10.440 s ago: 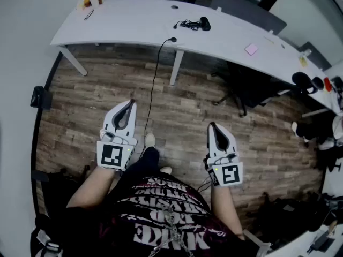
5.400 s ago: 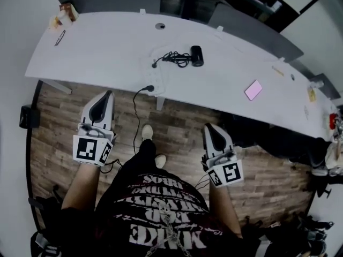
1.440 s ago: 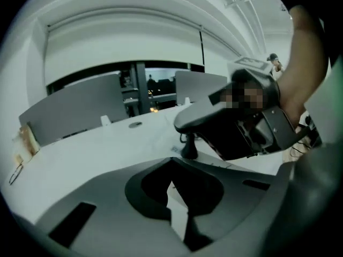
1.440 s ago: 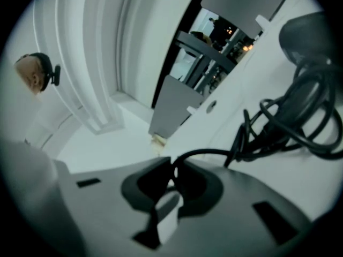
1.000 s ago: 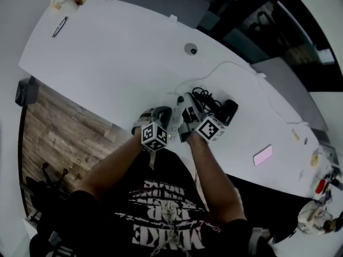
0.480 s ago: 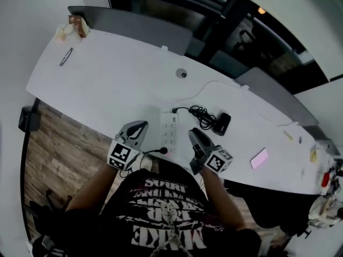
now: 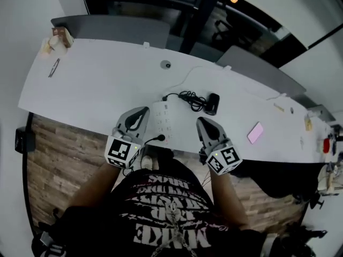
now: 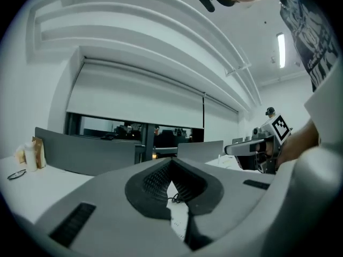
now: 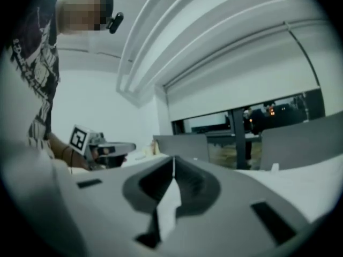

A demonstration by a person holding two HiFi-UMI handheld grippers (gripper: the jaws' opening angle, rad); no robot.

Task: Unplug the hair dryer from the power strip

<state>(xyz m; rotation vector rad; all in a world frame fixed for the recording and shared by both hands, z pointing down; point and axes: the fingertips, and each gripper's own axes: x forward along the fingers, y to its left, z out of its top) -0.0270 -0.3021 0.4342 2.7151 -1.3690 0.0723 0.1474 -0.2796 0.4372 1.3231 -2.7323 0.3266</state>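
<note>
A white power strip (image 7: 163, 121) lies on the white table (image 7: 96, 90), between my two grippers. The black hair dryer (image 7: 213, 104) rests just right of it, its coiled cord (image 7: 188, 99) running to a plug (image 7: 165, 97) at the strip's far end. I cannot tell whether the plug sits in a socket. My left gripper (image 7: 140, 111) hangs shut and empty left of the strip, its jaws meeting at the tip (image 8: 171, 160). My right gripper (image 7: 201, 122) is to the strip's right. Its jaws (image 9: 173, 159) have just been closing, with nothing between them.
A pink slab (image 7: 255, 133) lies at the right of the table, a round grommet (image 7: 166, 65) at its middle. Glasses (image 7: 54, 67) and a bag (image 7: 56, 38) sit far left. Grey partitions (image 7: 107, 23) stand behind. A black cord (image 7: 156, 139) leaves the strip's near end.
A second ago both grippers were down at the power strip. They have since risen and drawn back toward the person, spreading apart to either side of the strip.
</note>
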